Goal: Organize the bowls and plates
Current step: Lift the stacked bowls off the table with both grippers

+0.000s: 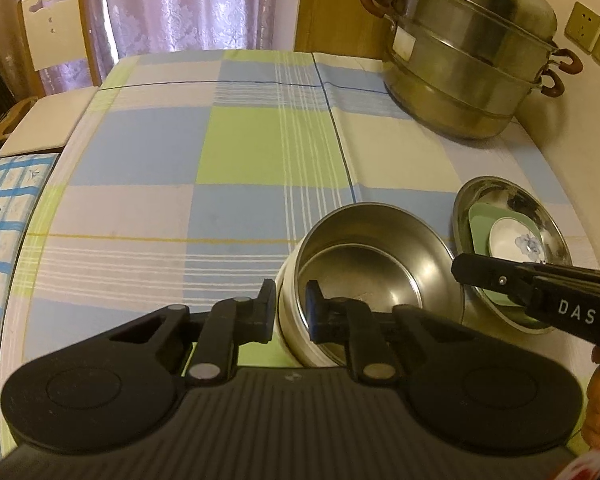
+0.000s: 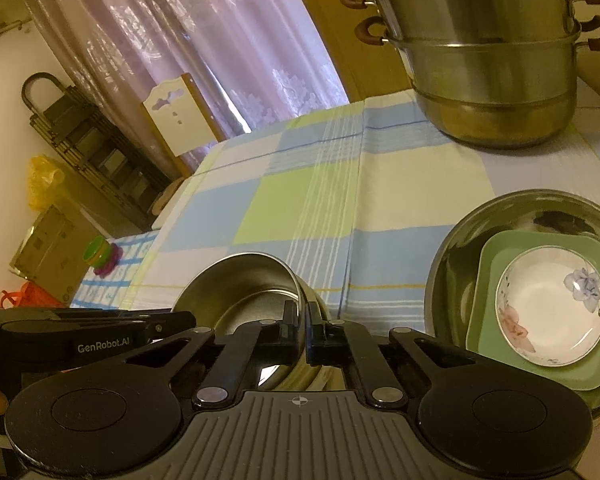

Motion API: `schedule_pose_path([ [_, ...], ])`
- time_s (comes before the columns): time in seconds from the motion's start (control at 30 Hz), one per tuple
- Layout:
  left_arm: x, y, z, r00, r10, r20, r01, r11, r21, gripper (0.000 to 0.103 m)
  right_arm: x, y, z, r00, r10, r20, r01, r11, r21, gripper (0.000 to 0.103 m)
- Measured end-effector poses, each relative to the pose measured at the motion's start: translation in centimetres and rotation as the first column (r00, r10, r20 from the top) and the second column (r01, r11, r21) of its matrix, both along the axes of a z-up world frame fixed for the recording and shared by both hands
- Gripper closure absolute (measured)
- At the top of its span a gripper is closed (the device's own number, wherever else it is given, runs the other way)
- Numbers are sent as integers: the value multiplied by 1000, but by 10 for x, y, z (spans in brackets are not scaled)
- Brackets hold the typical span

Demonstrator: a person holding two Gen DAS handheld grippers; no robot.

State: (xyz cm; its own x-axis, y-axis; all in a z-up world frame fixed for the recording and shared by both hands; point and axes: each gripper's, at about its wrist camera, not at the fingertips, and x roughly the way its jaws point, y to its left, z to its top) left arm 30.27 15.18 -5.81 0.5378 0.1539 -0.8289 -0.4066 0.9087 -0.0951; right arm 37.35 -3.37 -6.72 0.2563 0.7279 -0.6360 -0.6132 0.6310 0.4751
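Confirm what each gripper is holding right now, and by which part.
Both hold the steel bowl, tilted on the table. Left gripper pinches its wall at the near-left rim, one finger inside, one outside. Right gripper is shut on the opposite rim.

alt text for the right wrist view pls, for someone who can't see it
The right tongs pinch the near rim of a tilted steel bowl, with the left tongs at its left edge. To the right, a steel basin holds a green square plate and a floral bowl; a steamer pot stands behind.
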Motion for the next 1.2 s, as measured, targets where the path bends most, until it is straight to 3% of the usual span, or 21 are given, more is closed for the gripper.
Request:
schedule_pose_path([
  [0.23,4,2,-7,1000,-3,-17,3,1000,-11,89,7,-2,-1,998,-36,-45,36,999,-3,98],
  [0.3,5,2,-6,1000,0,-16,0,1000,-14,89,12,-6,0,996,-57,-64,57,998,-7,91],
  [0.37,6,3,-7,1000,0,-14,0,1000,-19,89,15,-8,0,995,-65,-74,64,998,-9,61],
  [0.4,6,3,-8,1000,0,-16,0,1000,-20,89,15,-10,-1,994,-69,-82,69,998,-6,59],
  [0.63,9,5,-14,1000,-13,-27,12,999,-40,89,8,-2,-9,993,-52,-103,54,999,11,61],
  [0.73,10,7,-16,999,-16,-29,14,998,-54,91,9,1,-15,991,-54,-126,57,998,23,80],
  [0.87,9,11,-20,999,-13,-30,10,997,-76,92,12,2,-19,985,-74,-157,78,997,24,91],
  [1.2,11,14,-20,999,-34,-28,32,996,-78,92,10,12,-10,985,-81,-152,74,996,-56,90],
])
